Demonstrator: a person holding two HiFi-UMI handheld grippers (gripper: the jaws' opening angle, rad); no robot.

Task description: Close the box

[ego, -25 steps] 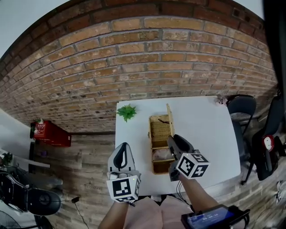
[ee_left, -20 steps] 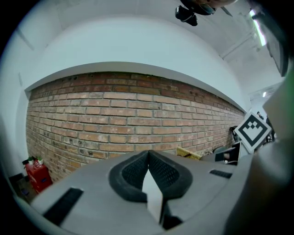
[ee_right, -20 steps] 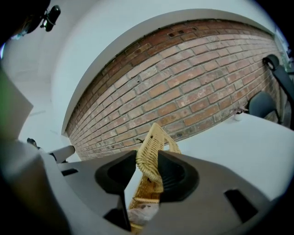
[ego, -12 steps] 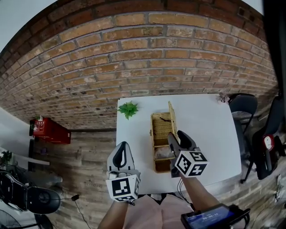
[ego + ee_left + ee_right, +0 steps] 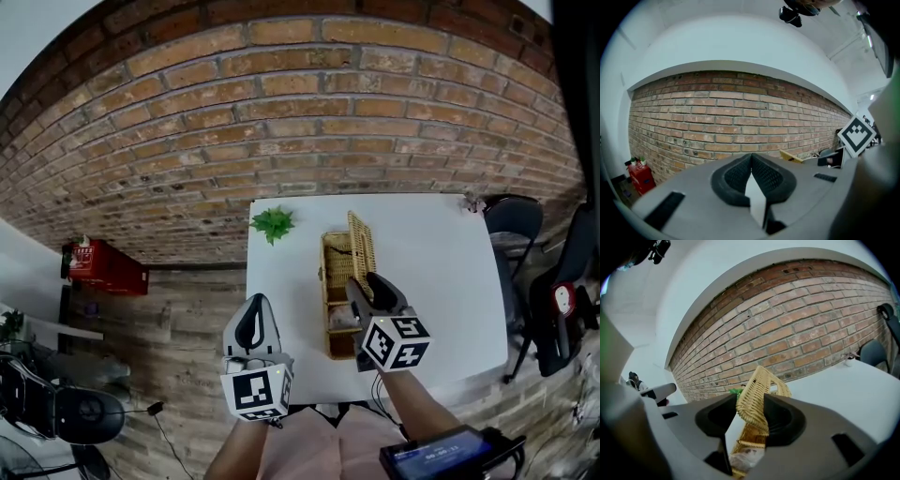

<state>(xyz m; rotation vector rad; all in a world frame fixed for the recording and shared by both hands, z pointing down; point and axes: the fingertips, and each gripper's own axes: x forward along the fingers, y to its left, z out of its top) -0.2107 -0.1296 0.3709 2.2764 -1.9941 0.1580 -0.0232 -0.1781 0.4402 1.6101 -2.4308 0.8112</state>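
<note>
The wicker box (image 5: 336,274) stands near the middle of the white tabletop (image 5: 427,272), its long side running away from the person. Its lid (image 5: 362,246) is raised, standing nearly upright along the box's right edge. Something pale and crumpled lies inside the near half of the box.

The right gripper (image 5: 369,287) reaches over the near end of the box, and the near edge of the lid sits between its fingers (image 5: 783,420). These fingers stand apart and have just been closing a little. The wicker lies against the right-hand finger, with a strip of tabletop showing between the lid and the other finger lower down, so the lid is not clamped.

The left gripper (image 5: 254,317) is held off the tabletop's left edge, over the wooden floor (image 5: 187,319), well apart from the box. Its fingers (image 5: 736,176) are together at the tips with nothing between them.

A small green plant (image 5: 274,223) sits at the far left corner of the tabletop. A brick wall (image 5: 281,122) runs behind, and a dark chair (image 5: 511,220) stands at the far right corner.
</note>
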